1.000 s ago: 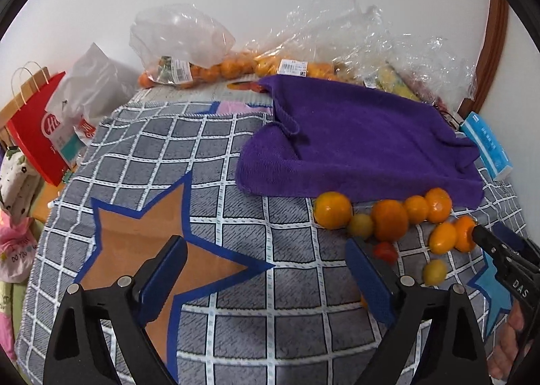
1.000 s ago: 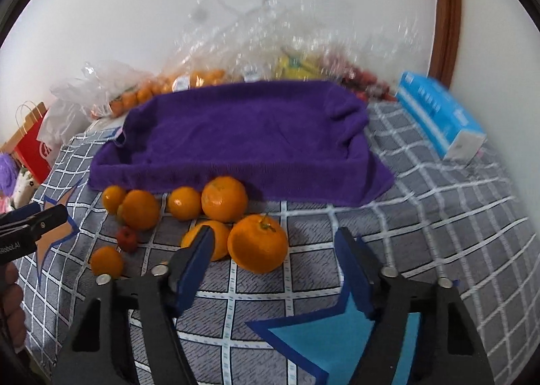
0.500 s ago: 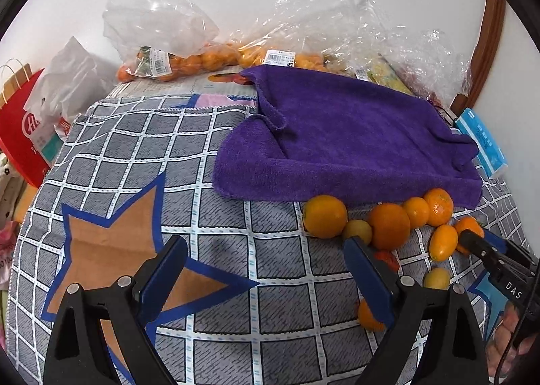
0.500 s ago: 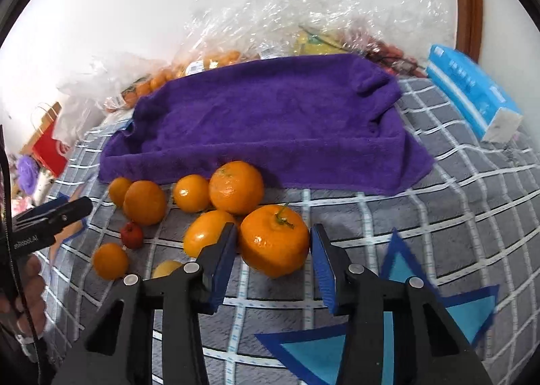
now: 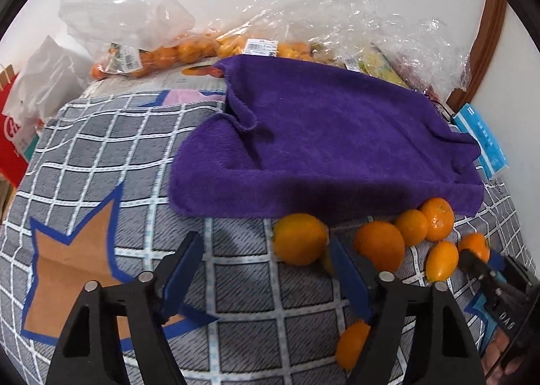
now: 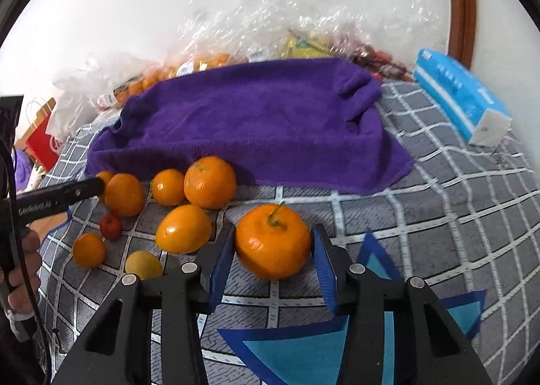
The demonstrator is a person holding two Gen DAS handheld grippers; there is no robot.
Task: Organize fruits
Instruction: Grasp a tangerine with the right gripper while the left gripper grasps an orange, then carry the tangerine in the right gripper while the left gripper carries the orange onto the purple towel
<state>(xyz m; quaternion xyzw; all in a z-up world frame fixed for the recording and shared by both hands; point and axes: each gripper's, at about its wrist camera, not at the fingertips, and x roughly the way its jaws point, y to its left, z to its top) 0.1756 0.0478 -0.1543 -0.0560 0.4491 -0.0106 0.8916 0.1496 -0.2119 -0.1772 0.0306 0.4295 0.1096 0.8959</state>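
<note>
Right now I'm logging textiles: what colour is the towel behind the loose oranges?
Purple fuzzy towel, plain; clearest in the right wrist view.

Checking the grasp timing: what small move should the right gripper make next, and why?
Probably close the right gripper: its pads flank the stemmed orange on both sides with slim gaps, and the fruit rests on the checked blanket, apart from its neighbours.

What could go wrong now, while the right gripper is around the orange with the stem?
1. The right gripper brackets the stemmed orange, but contact is unclear; the round fruit might slip or roll away.
2. Another orange lies right beside the left finger and could get nudged.
3. The left gripper hangs open near the same cluster, so the two might collide.
</note>
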